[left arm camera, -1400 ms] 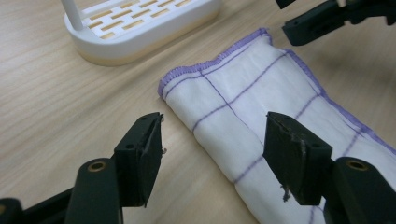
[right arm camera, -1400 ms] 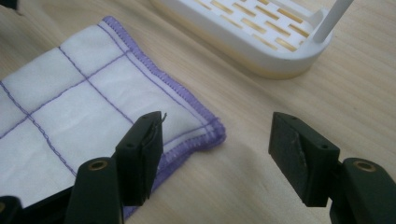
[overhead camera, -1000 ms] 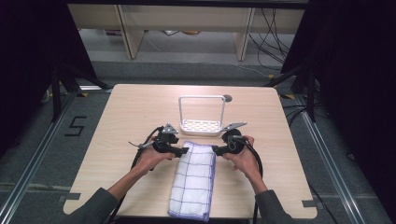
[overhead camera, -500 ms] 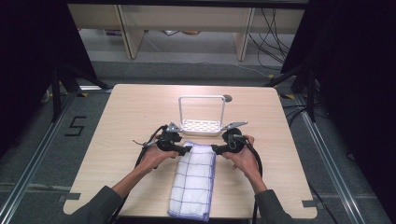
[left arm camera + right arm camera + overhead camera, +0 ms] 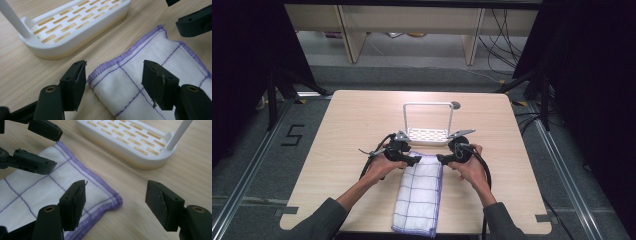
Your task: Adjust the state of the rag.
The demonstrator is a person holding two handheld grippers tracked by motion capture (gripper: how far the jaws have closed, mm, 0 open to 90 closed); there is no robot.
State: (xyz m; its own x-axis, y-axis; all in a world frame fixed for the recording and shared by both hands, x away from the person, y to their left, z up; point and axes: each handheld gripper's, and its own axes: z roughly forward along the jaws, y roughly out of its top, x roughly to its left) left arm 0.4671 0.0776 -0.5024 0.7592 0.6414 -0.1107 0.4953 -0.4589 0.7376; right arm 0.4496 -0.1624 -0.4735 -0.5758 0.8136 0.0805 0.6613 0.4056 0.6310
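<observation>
Where the wooden desk [image 5: 352, 125] stands on grey floor [image 5: 257, 150], both hand-held grippers, left [image 5: 113, 82] and right [image 5: 120, 202], gape empty over towel [image 5: 419, 192] corners; high view adds shelving [image 5: 412, 25].

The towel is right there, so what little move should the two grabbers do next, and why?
Probably close on the folded towel's far corners. Both grippers, left and right, are open, each straddling a purple-stitched corner beside the white rack, with nothing gripped yet.

A pale wooden table [image 5: 362, 125] stands on grey floor [image 5: 252, 150], dark curtains [image 5: 242, 65] beside.
</observation>
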